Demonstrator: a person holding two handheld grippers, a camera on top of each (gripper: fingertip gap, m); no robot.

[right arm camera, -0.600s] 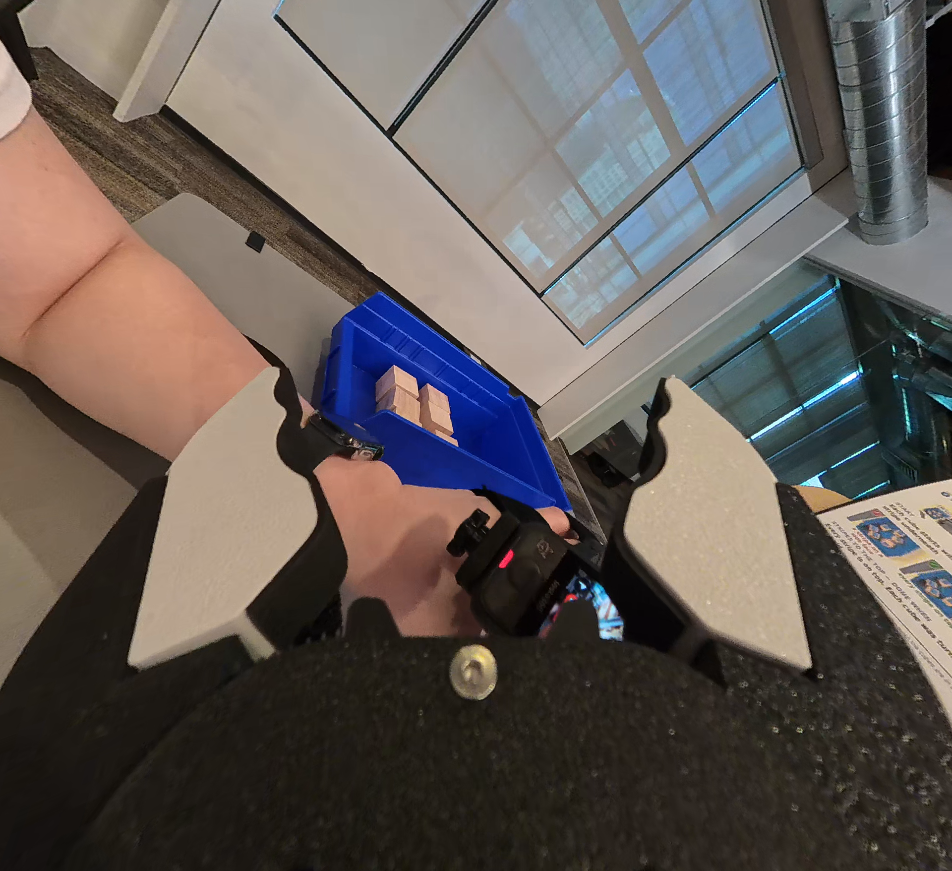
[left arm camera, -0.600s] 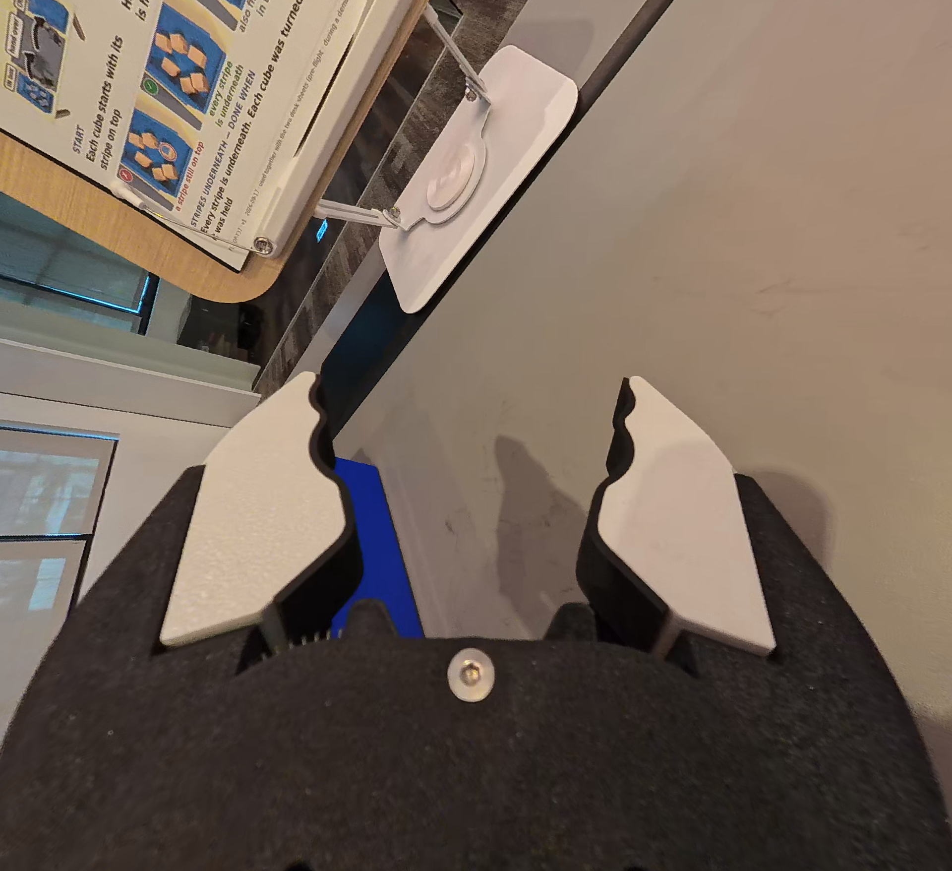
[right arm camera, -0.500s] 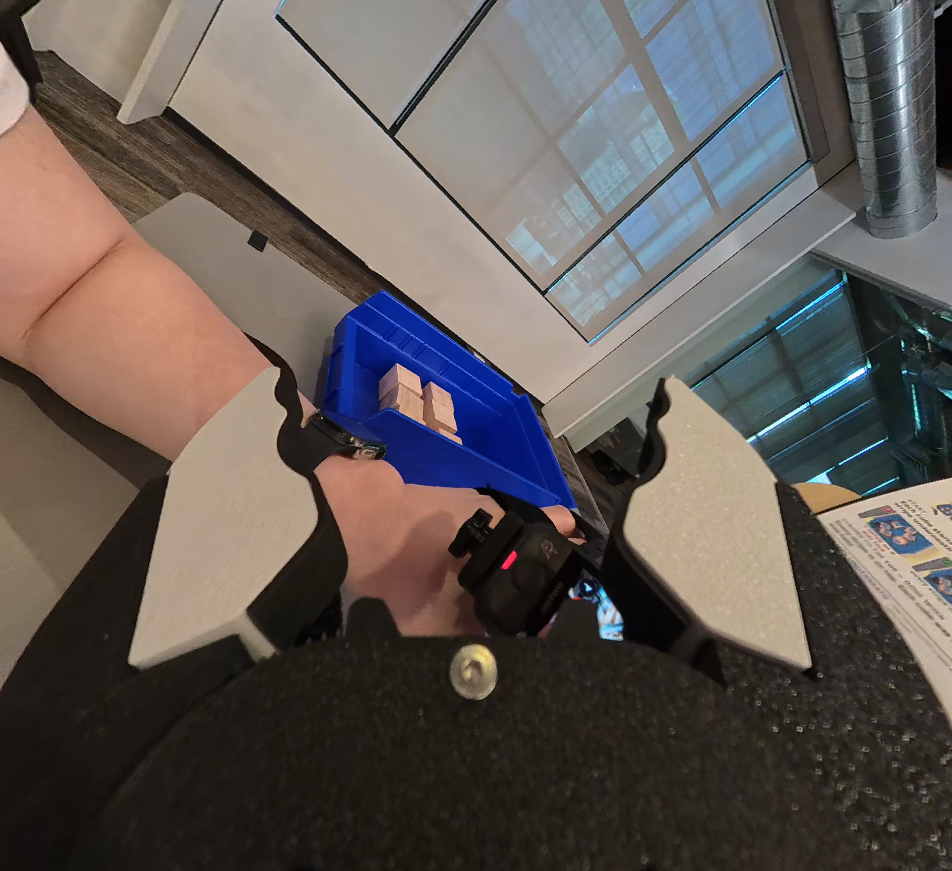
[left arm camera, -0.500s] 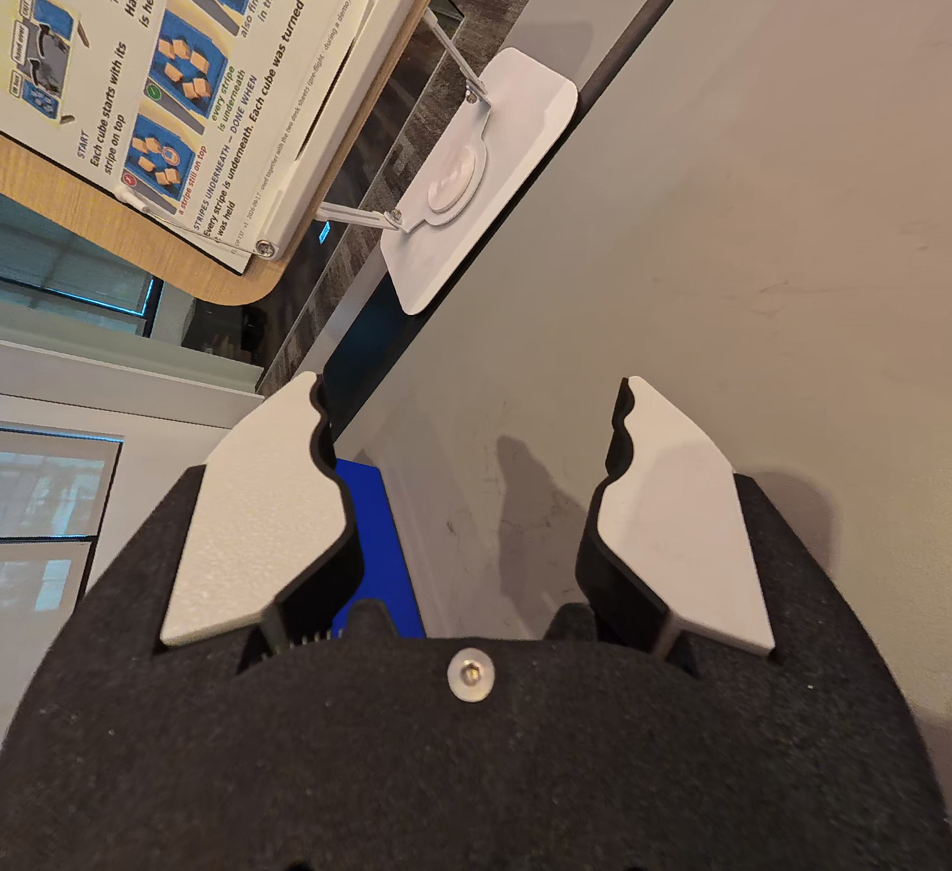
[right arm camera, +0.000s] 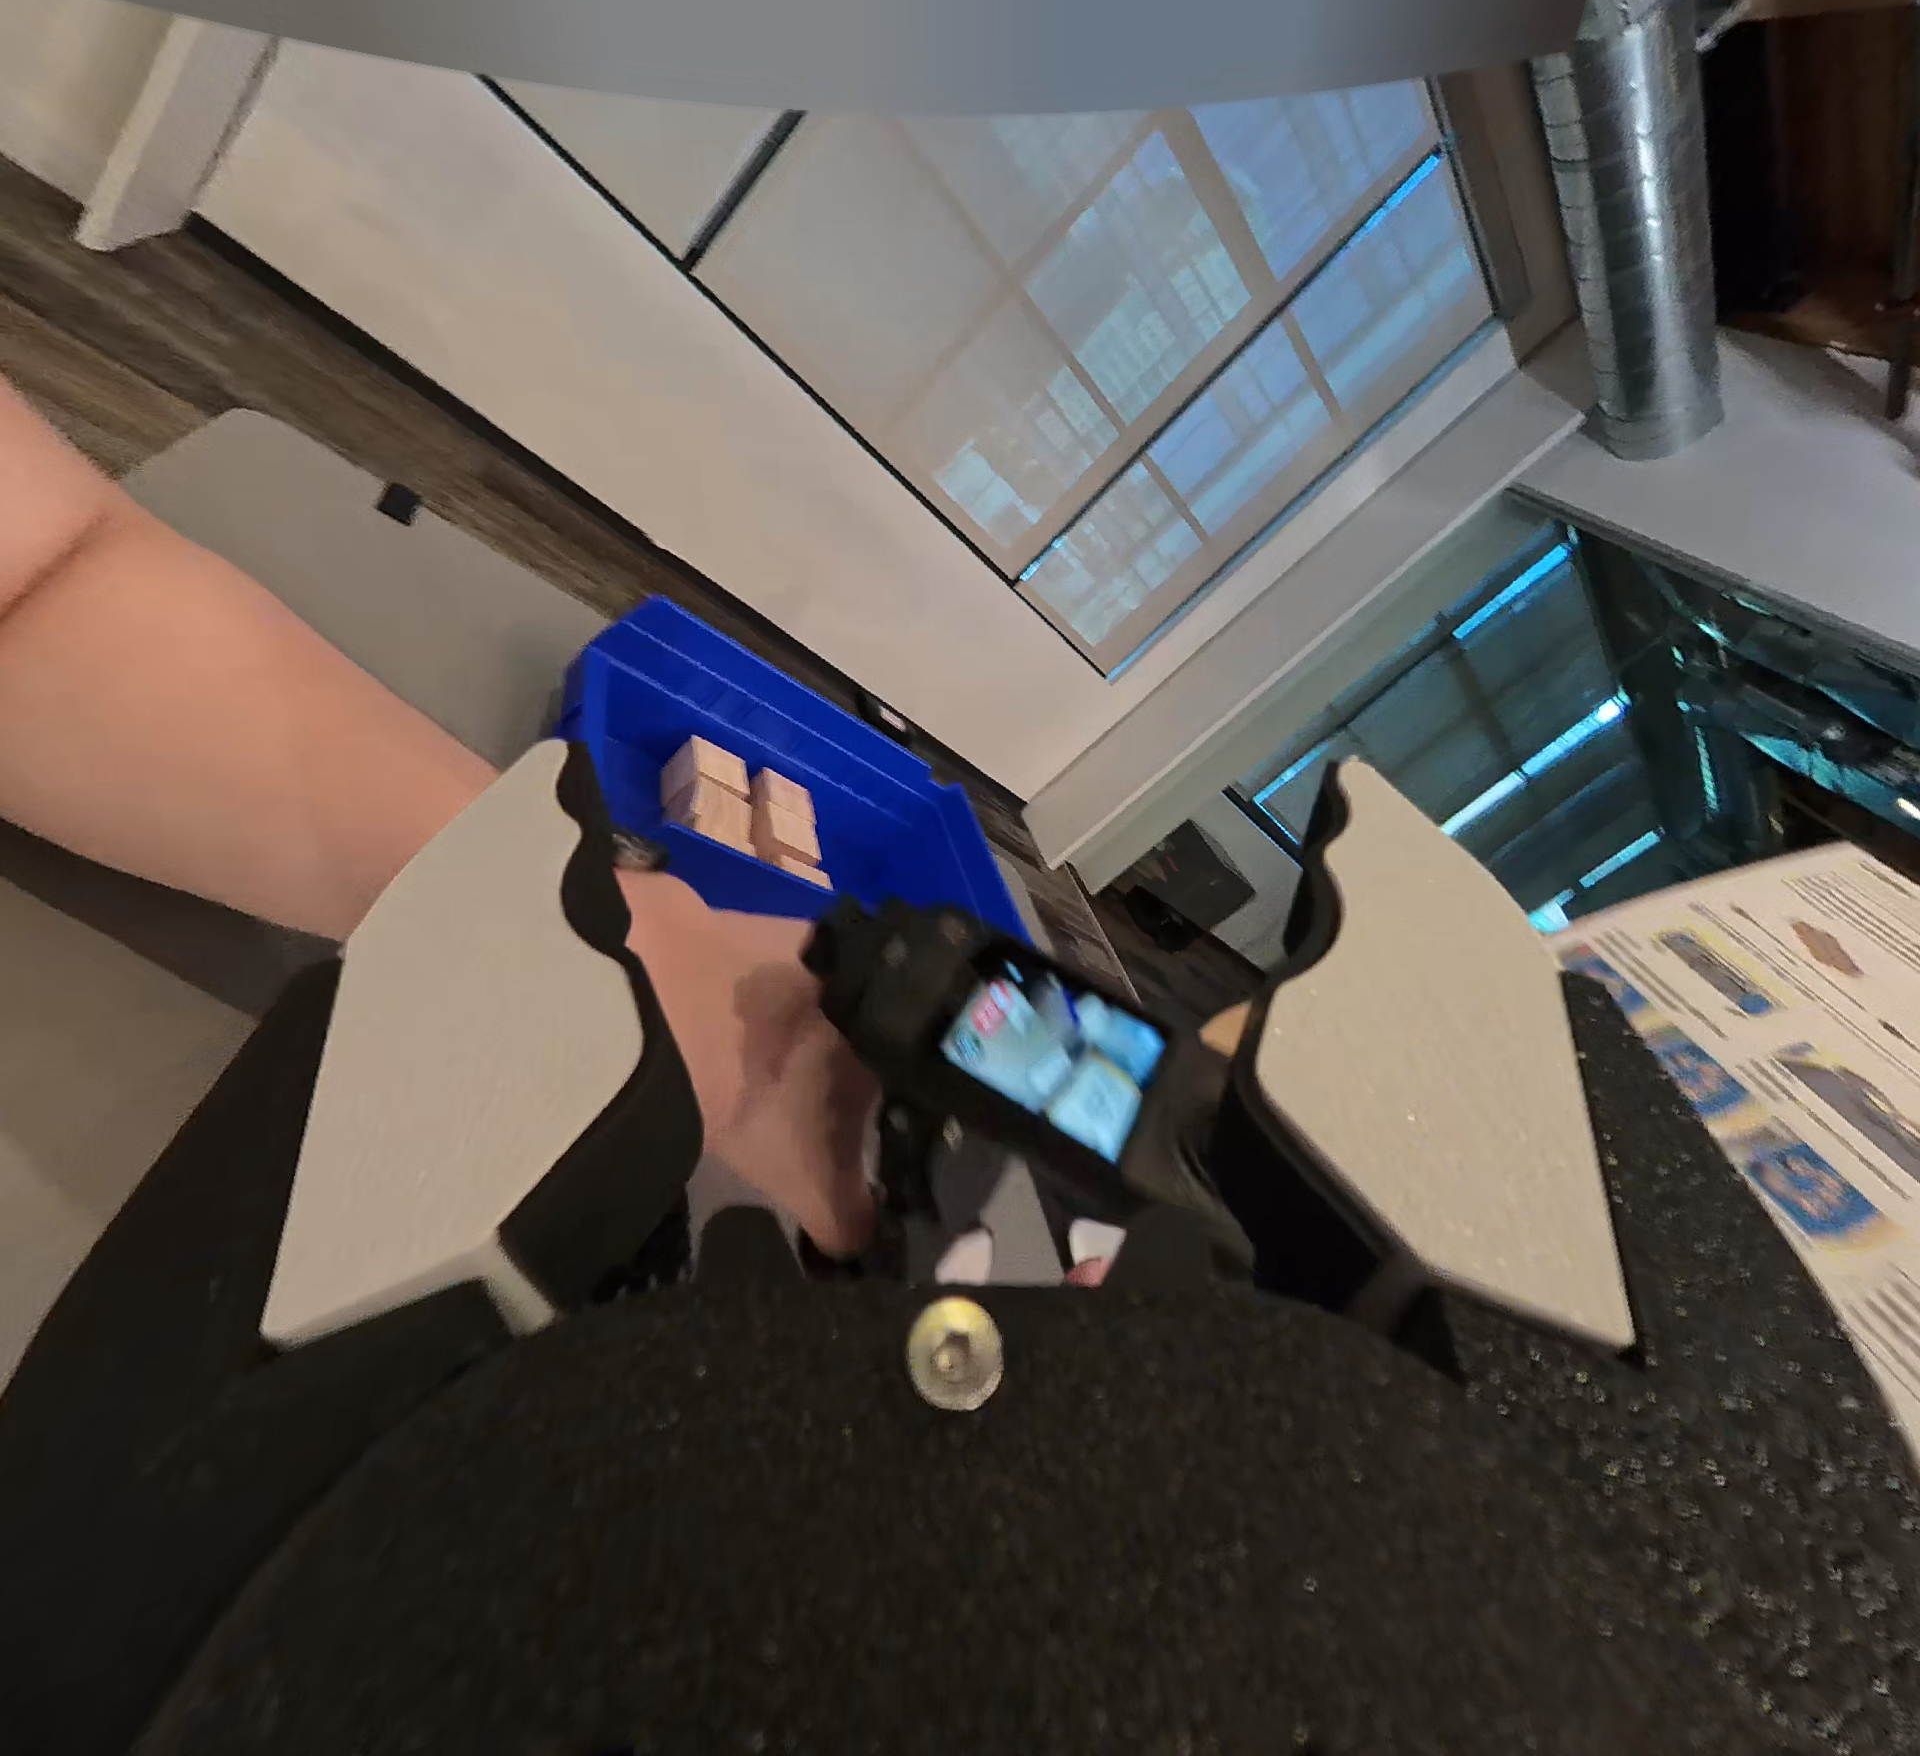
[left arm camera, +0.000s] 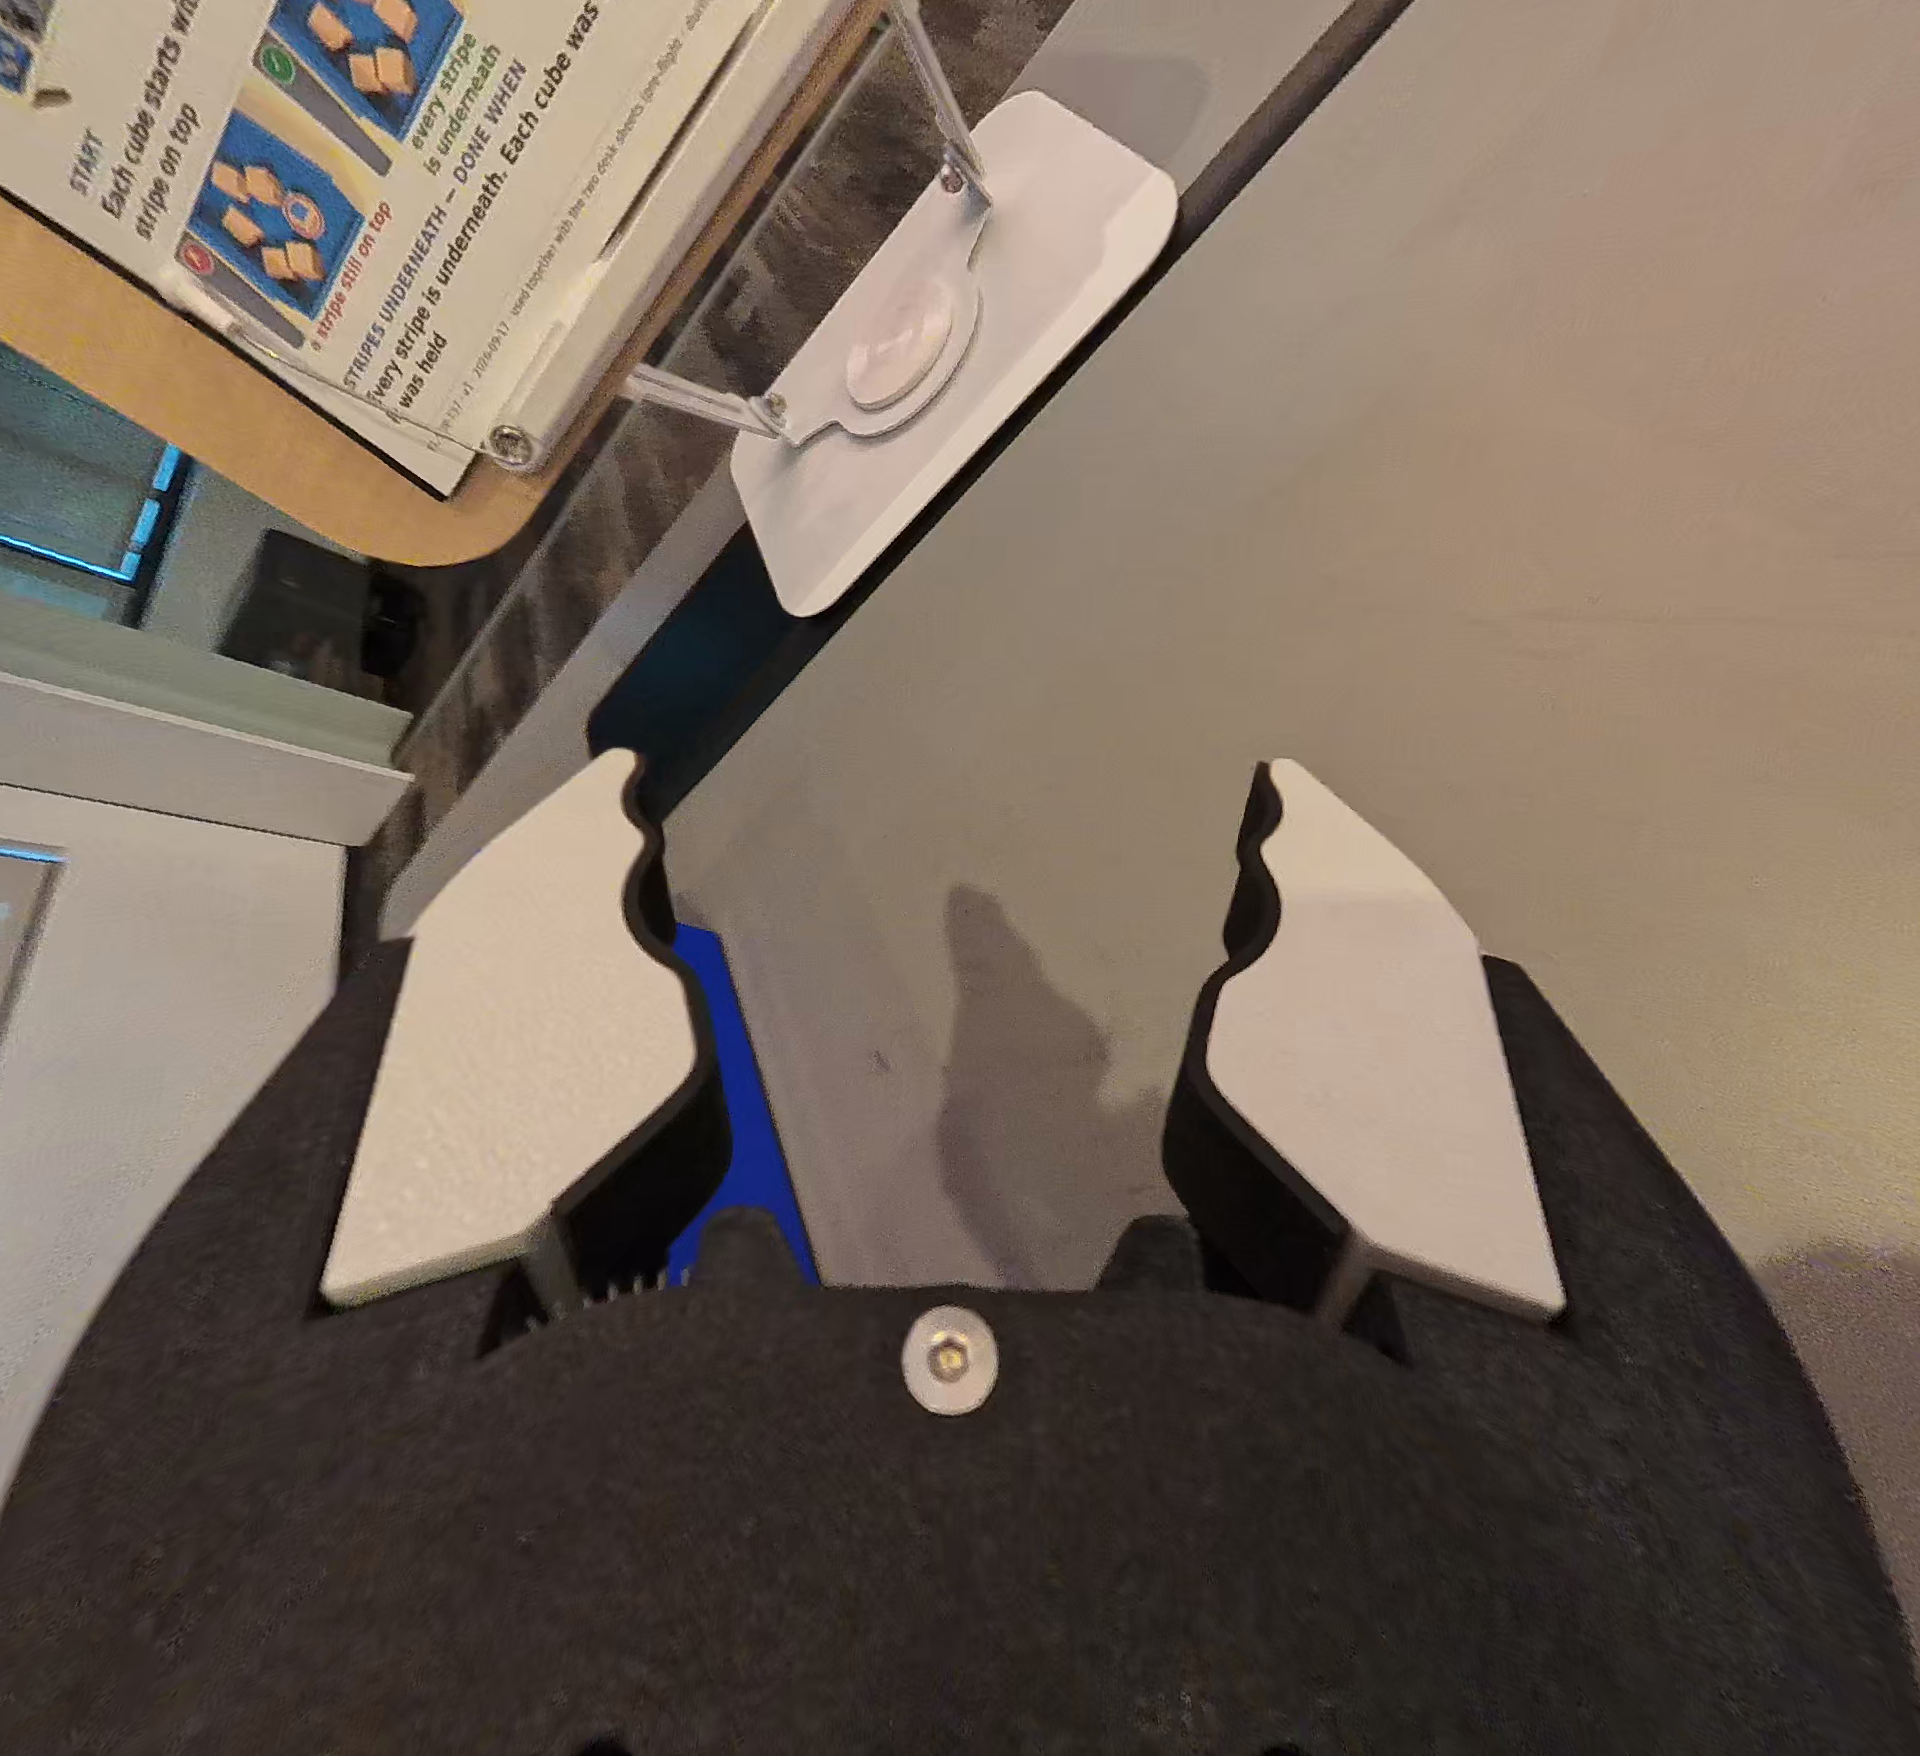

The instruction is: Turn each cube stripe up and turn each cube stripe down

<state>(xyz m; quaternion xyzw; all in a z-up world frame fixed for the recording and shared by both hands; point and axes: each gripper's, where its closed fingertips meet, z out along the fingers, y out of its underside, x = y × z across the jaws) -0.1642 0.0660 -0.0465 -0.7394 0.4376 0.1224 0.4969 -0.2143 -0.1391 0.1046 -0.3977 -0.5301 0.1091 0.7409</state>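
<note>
In the right wrist view a blue bin [right arm camera: 904, 839] stands on the grey table and holds several pale wooden cubes [right arm camera: 743, 797]; no stripe shows on them from here. My right gripper [right arm camera: 951, 776] is open and empty, held well short of the bin. A person's hand [right arm camera: 769, 1062] with the other gripper's black camera [right arm camera: 1049, 1072] sits between my right fingers and the bin. In the left wrist view my left gripper [left arm camera: 945, 766] is open and empty over the bare table [left arm camera: 1351, 563]. A sliver of the blue bin [left arm camera: 727, 1072] shows beside its left finger.
A white instruction sheet [left arm camera: 343, 96] stands on a holder with a white base plate [left arm camera: 935, 356] at the table's far edge. The same sheet [right arm camera: 1787, 1031] shows at the right of the right wrist view. A person's forearm [right arm camera: 208, 719] crosses the left side. Windows lie behind.
The right wrist view has tilted, with the bin and hand shifted slightly and motion blur now. The left wrist view has drawn a little closer to the sheet holder. Both grippers stay open.
</note>
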